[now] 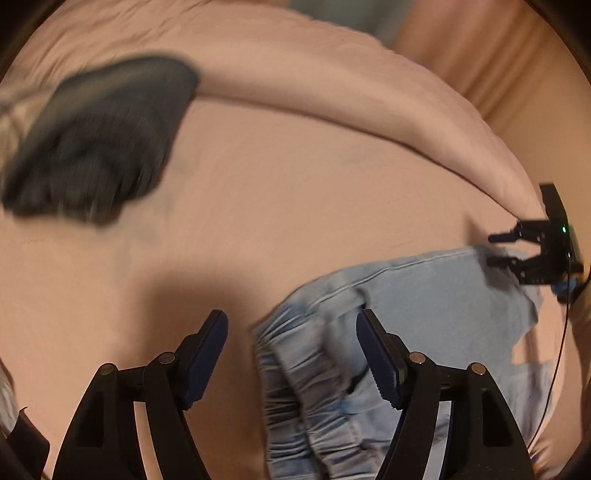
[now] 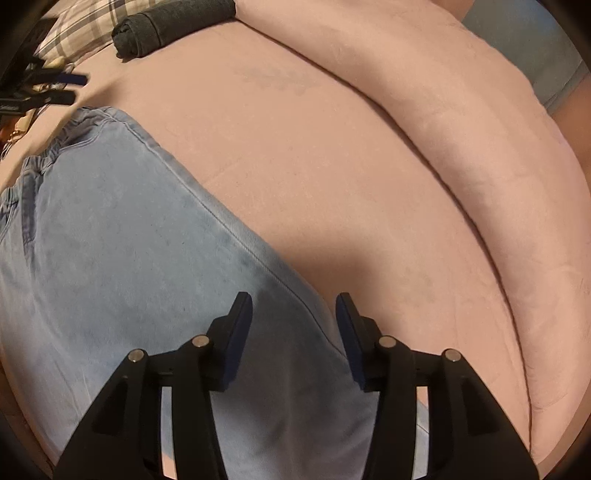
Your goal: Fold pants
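Dark grey cloth, one rolled bundle (image 2: 170,27), lies far left on the pink sheet (image 2: 295,155), against a plaid pillow (image 2: 77,29). One long pink bolster (image 2: 461,155) curves along the sheet's far and right side.

One pair of light-blue denim pants (image 2: 110,236) lies flat on the sheet. In the right wrist view its long axis runs from the elastic waistband (image 2: 33,166) at far left down toward the near centre, the side seam facing the bolster. In the left wrist view the gathered waistband (image 1: 306,387) sits near, and the fabric stretches away to the right.

Two grippers show. The left gripper (image 1: 291,354) hovers low at the waistband, pointing forward over it, fingers wide apart; the right finger is over the denim, the left over bare sheet. Nothing is clamped.

The right gripper (image 2: 294,332) is tilted down over the pants' seam edge, fingers apart, with cloth below the gap but not pinched. Seen from the left wrist, it sits at the far right over the denim's end (image 1: 498,251), open.
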